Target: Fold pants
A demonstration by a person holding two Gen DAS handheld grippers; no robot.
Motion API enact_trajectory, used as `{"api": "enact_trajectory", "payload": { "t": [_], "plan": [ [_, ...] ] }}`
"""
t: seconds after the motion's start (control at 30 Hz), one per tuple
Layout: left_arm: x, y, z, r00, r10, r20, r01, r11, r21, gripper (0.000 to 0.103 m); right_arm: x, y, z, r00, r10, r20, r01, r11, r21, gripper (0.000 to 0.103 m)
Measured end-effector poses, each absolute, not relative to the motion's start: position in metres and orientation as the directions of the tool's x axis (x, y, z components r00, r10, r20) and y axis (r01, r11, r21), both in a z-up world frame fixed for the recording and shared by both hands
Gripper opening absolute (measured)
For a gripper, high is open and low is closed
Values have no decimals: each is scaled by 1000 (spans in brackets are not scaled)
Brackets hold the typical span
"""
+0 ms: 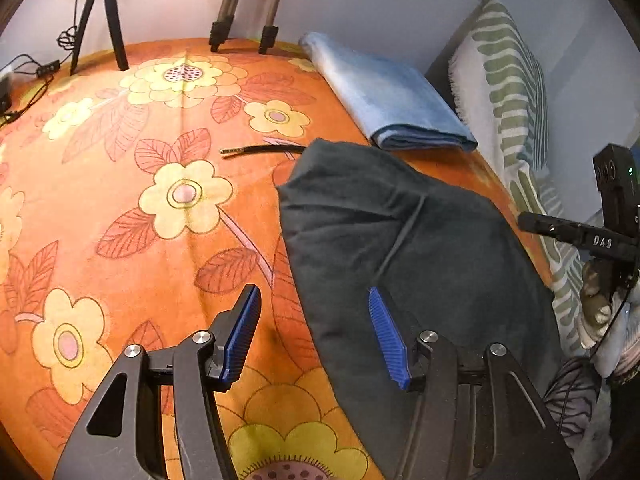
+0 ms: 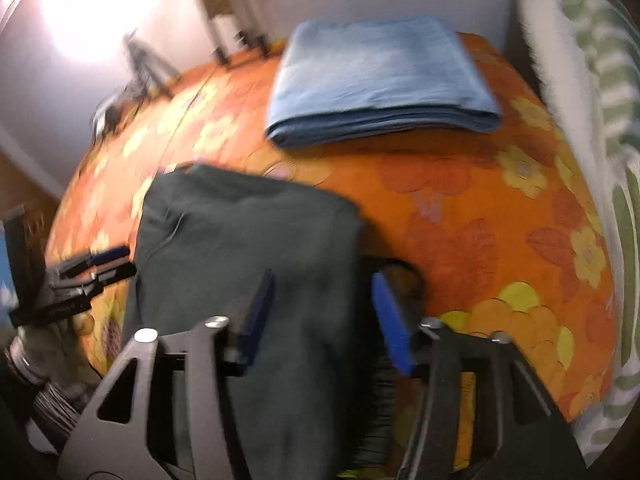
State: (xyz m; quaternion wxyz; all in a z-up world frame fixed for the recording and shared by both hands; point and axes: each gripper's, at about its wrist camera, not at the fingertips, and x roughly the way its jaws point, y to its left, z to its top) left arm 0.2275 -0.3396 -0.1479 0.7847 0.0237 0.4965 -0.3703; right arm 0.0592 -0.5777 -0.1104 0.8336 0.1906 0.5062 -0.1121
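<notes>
We count one pair of dark green pants, folded into a thick bundle and lying on the orange flower-printed cloth at the near right of the surface. A black drawstring with a frayed tip pokes out from under its far left corner. We count one folded light blue garment, resting apart from the pants at the far right, beside one white cushion with green stripes.

Our left claw is released, its two blue pads spread wide: the left pad over bare cloth, the right pad over the near part of the pants, gripping nothing. Our right claw is also released, jaws apart above the pants' near right edge; the right wrist view is blurred, so we cannot tell whether the pads touch the fabric.

At the far edge we count two tripods: one black, one metal-legged. Black cables lie at the far left.
</notes>
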Motion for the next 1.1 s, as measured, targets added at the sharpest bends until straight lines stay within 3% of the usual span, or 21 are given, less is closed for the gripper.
{"api": "enact_trajectory", "payload": {
  "t": [0.07,0.3,0.83,0.9,0.97,1.1],
  "plan": [
    [232,-342,-149,221,-561,-798,595,726,-345,55,52,-603,-113,477,50,-877,428,859,281,71],
    [238,-354,-153,186,-558,-809,582,726,-367,55,51,-622,-151,440,278,-854,428,771,472,71],
    [242,-363,-159,201,-566,-800,578,728,-369,55,49,-624,-171,478,325,-816,386,757,528,73],
    [242,-362,-159,194,-579,-792,570,723,-389,53,50,-621,-171,474,319,-820,369,774,515,73],
    [242,-362,-159,191,-585,-788,570,720,-396,51,50,-618,-171,476,310,-823,359,786,504,66],
    [242,-364,-161,200,-584,-787,570,723,-392,31,52,-611,-171,471,293,-832,341,809,479,54]
  ]
}}
